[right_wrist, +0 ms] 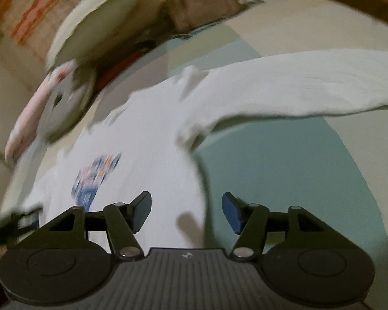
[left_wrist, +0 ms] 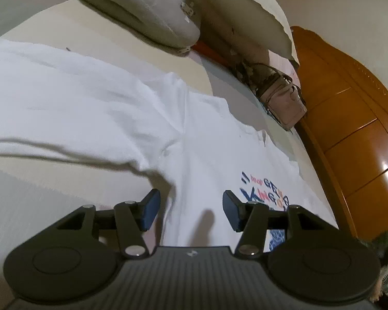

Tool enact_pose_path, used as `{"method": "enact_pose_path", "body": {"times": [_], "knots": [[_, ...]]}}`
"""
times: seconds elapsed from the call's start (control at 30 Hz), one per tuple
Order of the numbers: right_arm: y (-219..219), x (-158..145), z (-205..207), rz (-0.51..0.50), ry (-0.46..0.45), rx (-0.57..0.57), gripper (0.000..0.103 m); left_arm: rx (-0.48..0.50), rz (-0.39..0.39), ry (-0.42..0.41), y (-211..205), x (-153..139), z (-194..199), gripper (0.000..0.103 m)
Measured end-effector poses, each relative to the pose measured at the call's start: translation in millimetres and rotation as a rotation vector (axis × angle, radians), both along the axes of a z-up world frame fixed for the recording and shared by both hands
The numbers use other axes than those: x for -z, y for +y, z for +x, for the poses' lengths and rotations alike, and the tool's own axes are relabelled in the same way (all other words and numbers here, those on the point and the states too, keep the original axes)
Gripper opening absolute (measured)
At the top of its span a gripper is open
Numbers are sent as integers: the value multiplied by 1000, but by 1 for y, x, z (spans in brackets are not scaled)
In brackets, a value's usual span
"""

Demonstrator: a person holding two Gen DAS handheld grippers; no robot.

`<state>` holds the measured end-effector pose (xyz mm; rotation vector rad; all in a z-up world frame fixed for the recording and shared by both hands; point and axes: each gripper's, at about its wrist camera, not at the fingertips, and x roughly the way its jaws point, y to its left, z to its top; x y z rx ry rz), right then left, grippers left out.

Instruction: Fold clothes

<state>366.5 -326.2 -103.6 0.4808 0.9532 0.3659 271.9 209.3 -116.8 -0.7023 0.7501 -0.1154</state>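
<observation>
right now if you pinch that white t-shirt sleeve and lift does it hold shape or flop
Likely flops: the white t-shirt lies creased and limp on the bed. Probably light, thin cloth. Its long sleeve would likely trail and drag.

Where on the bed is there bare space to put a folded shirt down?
Bare sheet lies below the white shirt's outstretched sleeve, and more beyond that sleeve toward the bed's edge. It is crowded along the headboard, where pillows and a bag are piled.
</observation>
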Motion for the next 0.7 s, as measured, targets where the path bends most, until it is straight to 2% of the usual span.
{"method": "enact_pose_path", "body": {"times": [0.07, 0.1, 0.13, 0.17, 0.2, 0.23, 0.3, 0.33, 0.47, 0.6, 0.63, 0.7], "knots": [[-7, 10, 24, 98, 11, 34, 68, -7, 14, -5, -2, 0, 3, 48], [-8, 13, 35, 135, 16, 49, 68, -12, 46, -5, -4, -1, 5, 35], [-9, 15, 44, 162, 18, 68, 68, -17, 78, -5, -7, -1, 7, 28], [-8, 17, 52, 179, 17, 90, 68, -22, 109, -1, -10, -2, 8, 14], [-7, 19, 59, 185, 13, 113, 68, -28, 140, 3, -12, -2, 10, 7], [-5, 21, 63, 179, 4, 137, 65, -33, 172, 6, -14, -2, 11, 7], [-2, 23, 71, 141, -10, 183, 37, -43, 234, 14, -19, -3, 14, 6], [1, 23, 74, 84, -8, 206, 5, -43, 256, 16, -18, -5, 15, 5], [6, 17, 87, -50, -70, 201, 5, -43, 345, 22, -14, -11, 19, 4], [11, 11, 93, -111, -65, 170, 7, -42, 328, 42, -5, -7, 29, 6], [12, 9, 90, -116, -55, 154, 12, -42, 323, 47, -6, -9, 26, 7], [10, 4, 83, -111, -36, 121, 33, -42, 313, 56, -7, -14, 20, 8]]}}
